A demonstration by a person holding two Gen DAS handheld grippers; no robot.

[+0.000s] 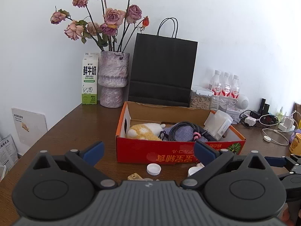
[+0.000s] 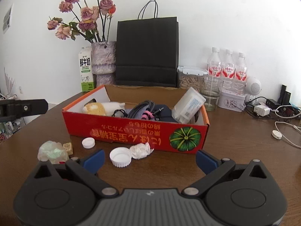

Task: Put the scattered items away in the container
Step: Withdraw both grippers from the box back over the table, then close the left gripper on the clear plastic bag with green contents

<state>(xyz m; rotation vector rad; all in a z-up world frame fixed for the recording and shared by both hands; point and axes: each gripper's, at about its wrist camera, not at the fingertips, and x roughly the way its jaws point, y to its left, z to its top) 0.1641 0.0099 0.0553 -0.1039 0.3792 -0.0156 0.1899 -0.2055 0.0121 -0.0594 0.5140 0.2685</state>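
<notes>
Red box (image 2: 131, 131) already holds plush, cable, tub; two caps (image 2: 120, 156), tissue, wrappers left in front of it; both tools (image 2: 149, 159) open, empty.

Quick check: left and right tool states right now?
Left tool: open, holding nothing.
Right tool: open, holding nothing.
</notes>
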